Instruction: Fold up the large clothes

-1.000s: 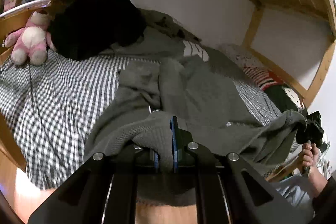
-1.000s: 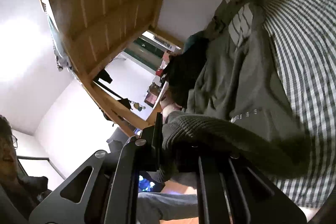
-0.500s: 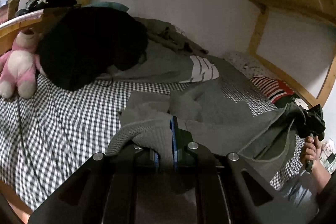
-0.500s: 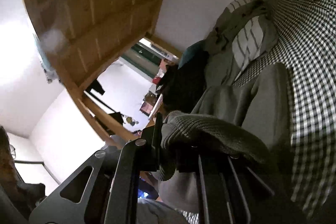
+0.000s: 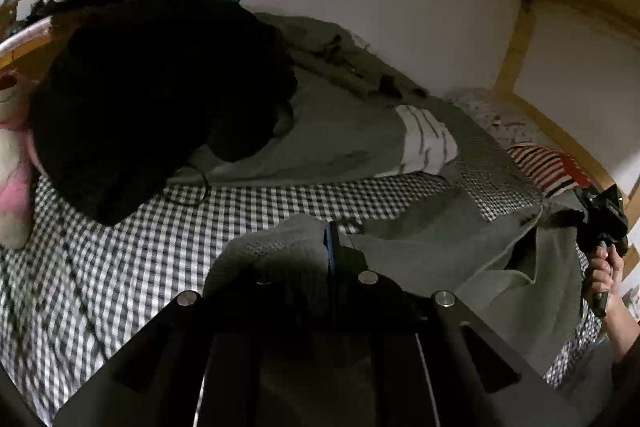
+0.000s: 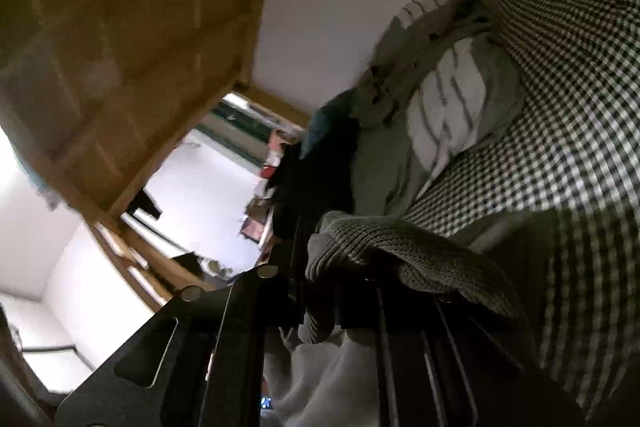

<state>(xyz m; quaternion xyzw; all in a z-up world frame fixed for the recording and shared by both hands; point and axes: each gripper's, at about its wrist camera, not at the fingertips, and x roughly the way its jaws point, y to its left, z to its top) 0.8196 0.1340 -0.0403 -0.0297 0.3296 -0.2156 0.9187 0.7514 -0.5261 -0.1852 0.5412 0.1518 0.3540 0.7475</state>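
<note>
left wrist view: left gripper (image 5: 332,247) clenched on grey knit garment (image 5: 440,247), right gripper (image 6: 320,259) clenched on its other edge. cloth hangs between fingers over checked bed (image 5: 120,267). risk: knit slips out, hem drags.

left claw (image 5: 330,247): jaws clamped, angled down | right claw (image 6: 316,259): jaws clamped, near level

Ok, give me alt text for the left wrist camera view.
The left gripper is shut on a grey knitted garment, stretched across to the right gripper held in a hand, above a black-and-white checked bedsheet. A black clothing heap lies behind.
</note>
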